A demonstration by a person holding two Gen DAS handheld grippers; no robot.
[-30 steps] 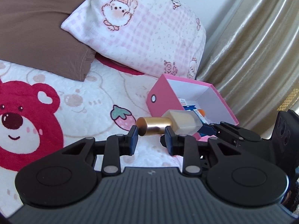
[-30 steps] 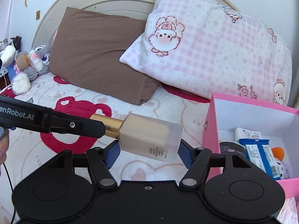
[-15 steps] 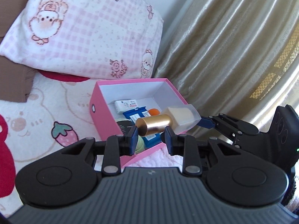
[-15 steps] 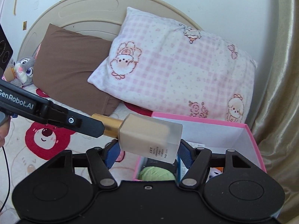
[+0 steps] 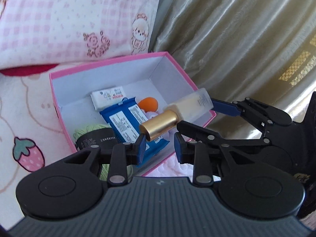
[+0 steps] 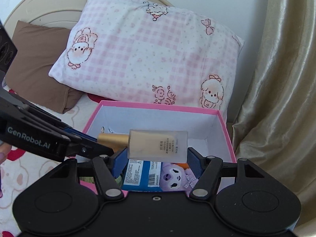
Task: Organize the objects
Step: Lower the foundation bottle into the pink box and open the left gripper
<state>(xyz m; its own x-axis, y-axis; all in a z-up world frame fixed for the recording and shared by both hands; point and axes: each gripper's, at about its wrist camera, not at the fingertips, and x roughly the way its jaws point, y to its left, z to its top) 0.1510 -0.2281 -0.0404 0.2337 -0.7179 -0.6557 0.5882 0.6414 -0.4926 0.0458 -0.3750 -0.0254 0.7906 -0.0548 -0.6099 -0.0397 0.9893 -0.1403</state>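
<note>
The right tool [image 6: 156, 161] was clamped on the frosted body of the bottle [image 6: 158, 145], which lay level above the pink box [image 6: 223, 122] on the bed. The left tool [image 5: 159, 145] stood part open around the bottle's gold cap [image 5: 159, 126]; whether its pads touched the cap could not be told. Inside the box lay a blue packet [image 5: 126, 118], a white packet [image 5: 108, 97], an orange ball [image 5: 149, 103], green yarn [image 5: 88, 129] and a purple plush [image 6: 177, 176]. A checked pillow [image 6: 148, 59] leaned just behind the box, and a curtain [image 6: 276, 79] hung to the right of it.
</note>
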